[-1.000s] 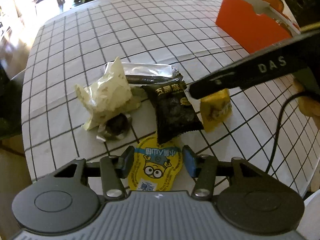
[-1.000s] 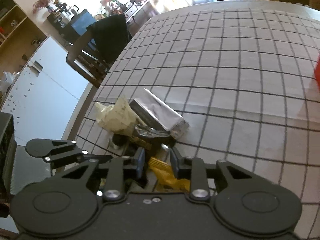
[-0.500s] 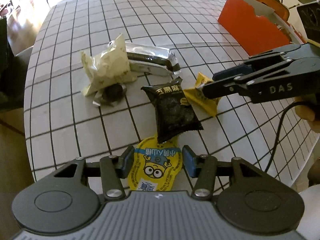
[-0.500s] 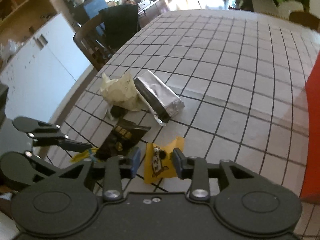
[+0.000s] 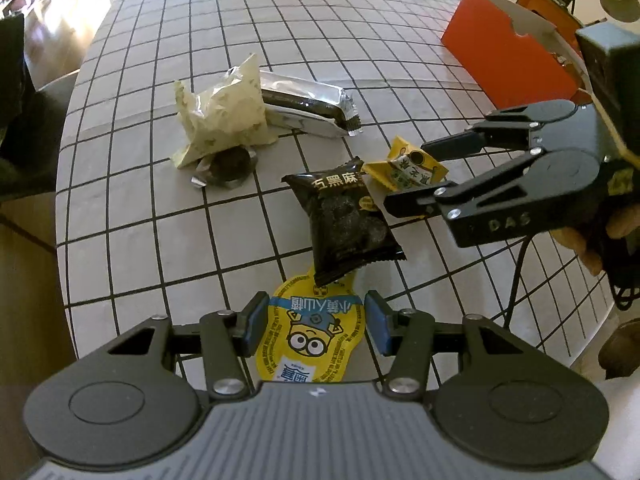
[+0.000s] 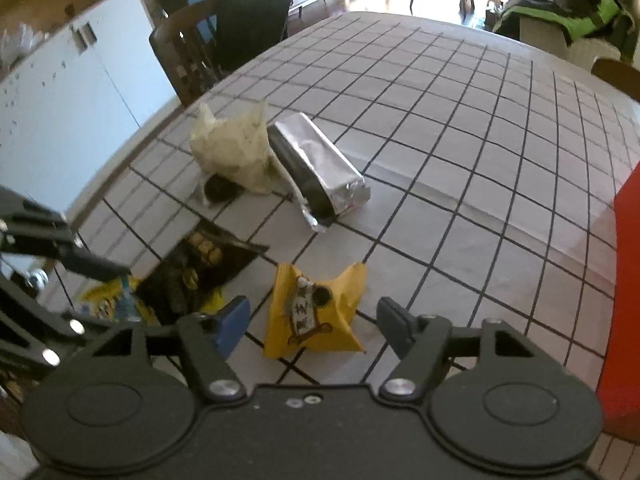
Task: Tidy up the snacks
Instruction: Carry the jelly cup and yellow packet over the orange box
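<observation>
Several snacks lie on the checked table. My left gripper point(image 5: 313, 325) is open, its blue pads either side of a yellow Minions packet point(image 5: 312, 340) that lies flat. A black sesame packet point(image 5: 344, 222) overlaps the Minions packet's far end. My right gripper point(image 6: 314, 320) is open around a small yellow packet point(image 6: 316, 314), which also shows in the left wrist view point(image 5: 406, 168), lying on the table. The right gripper point(image 5: 404, 174) shows there too, with its jaws apart. A cream bag point(image 5: 224, 114), a silver packet point(image 5: 308, 106) and a dark round snack point(image 5: 230, 162) lie farther off.
An orange box point(image 5: 504, 60) stands at the table's far right; its red side shows in the right wrist view point(image 6: 624, 300). A dark chair point(image 6: 224, 44) stands at the table's far-left edge. The table edge point(image 5: 592, 320) runs close on the right.
My right gripper drew back from the pile, dragging the small yellow packet out beside the black one, then opened around it. My left gripper stayed open over the Minions packet.
</observation>
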Demonstrator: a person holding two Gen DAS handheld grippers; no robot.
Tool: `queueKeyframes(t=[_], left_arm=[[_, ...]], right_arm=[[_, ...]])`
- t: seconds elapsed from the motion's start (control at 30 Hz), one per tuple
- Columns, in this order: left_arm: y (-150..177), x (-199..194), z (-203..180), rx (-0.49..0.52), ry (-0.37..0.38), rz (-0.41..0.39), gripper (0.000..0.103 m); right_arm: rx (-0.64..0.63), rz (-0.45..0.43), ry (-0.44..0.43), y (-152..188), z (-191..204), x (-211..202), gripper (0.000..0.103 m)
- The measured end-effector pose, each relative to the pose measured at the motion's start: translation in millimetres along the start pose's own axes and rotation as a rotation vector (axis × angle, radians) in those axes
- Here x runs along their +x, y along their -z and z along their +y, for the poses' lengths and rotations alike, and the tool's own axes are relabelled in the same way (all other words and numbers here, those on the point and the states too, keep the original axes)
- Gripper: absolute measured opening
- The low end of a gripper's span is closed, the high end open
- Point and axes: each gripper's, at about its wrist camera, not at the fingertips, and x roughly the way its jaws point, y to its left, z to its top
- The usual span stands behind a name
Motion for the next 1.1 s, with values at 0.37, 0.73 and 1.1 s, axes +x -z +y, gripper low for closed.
queueKeyframes(t=[0.37,0.73,1.1], left_arm=[[-6,-4,1,-0.102,0.086,0.034,0.051],[-24,-20,-37,-0.029,0.099,-0.018,0.051],[-60,-41,-100,0.052,0.097,-0.108,0.051]], right_arm=[[-0.012,-0.021,0.054,5,1,-10,0.04],[0.115,-0.102,0.041,24,-24,-73,0.037],[0.164,-0.214,0.064,34,-58,-144,0.037]])
